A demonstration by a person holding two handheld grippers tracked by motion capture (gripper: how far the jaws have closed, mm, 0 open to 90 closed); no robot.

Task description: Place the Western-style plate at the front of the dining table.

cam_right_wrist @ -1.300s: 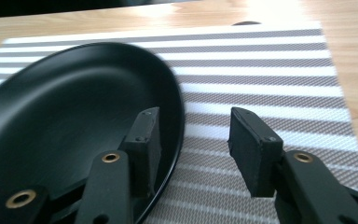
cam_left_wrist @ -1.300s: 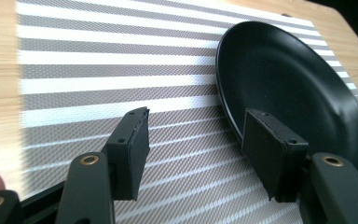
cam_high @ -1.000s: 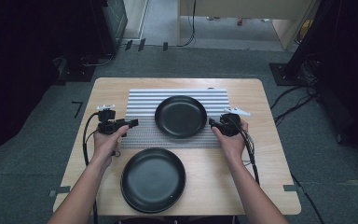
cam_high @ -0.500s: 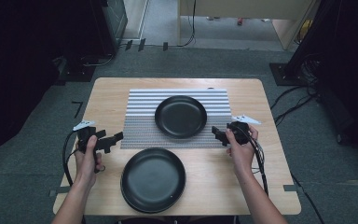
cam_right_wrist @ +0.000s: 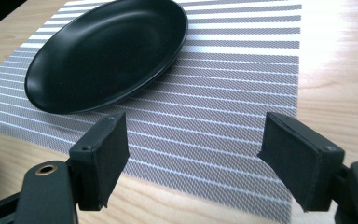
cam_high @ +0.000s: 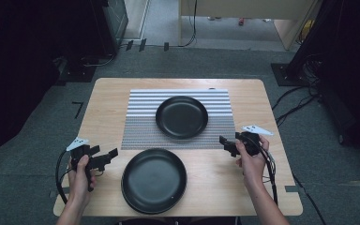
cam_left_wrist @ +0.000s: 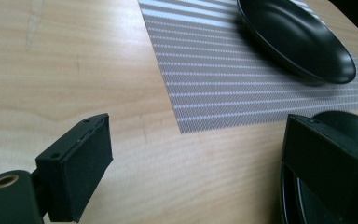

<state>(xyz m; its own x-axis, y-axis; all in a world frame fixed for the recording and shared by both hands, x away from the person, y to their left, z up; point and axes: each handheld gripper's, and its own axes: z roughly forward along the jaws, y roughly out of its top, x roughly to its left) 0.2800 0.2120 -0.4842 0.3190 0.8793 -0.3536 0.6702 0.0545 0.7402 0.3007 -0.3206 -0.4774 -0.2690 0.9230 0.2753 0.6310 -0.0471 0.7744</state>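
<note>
A striped mat (cam_high: 178, 117) lies in the middle of the wooden counter (cam_high: 108, 98), and it serves here as the landmark. A black plate (cam_high: 182, 116) rests on the mat, a little toward its right half. A second black plate (cam_high: 154, 180) lies on the bare wood just in front of the mat, on the person's side, near its front edge.

The left gripper (cam_high: 110, 154) is held in the left hand (cam_high: 81, 178) to the left of the mat's front corner, near the second plate but not touching it. In the left gripper view (cam_left_wrist: 191, 158) its jaws stand spread wide, with only the wood and the mat's corner between them; the rim of the second plate shows behind one jaw. The jaws have just been opening, and nothing is between them.

The right gripper (cam_high: 224, 143) is held in the right hand (cam_high: 251, 161) just beside the mat's front right corner, apart from both plates. In the right gripper view (cam_right_wrist: 193, 154) its jaws also stand spread, over the mat's edge, with the plate on the mat beyond them. These jaws too have just been opening, and they hold nothing.
</note>
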